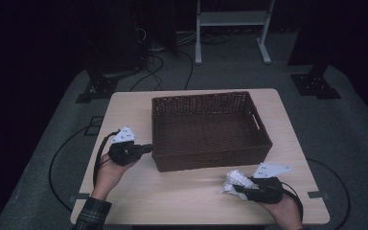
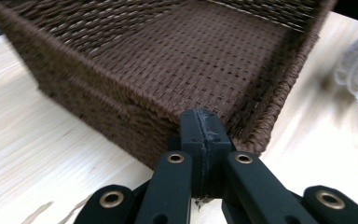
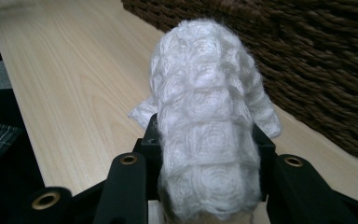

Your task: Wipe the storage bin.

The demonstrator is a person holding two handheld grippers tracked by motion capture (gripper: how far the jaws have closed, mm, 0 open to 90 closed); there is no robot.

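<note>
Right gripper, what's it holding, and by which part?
The right gripper is shut on a white knitted cloth, clamping its bunched lower part; the rest sticks up beyond the jaws. The left gripper is shut, holding nothing.

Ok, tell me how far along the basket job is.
Done: the right gripper is shut on the white knitted cloth, near the table's front edge. In hand: the cloth sits outside the wicker basket, close to its front right corner. The left gripper, jaws shut and holding nothing, sits at the basket's front left corner. Left: the basket looks empty, so the cloth probably goes in next.
</note>
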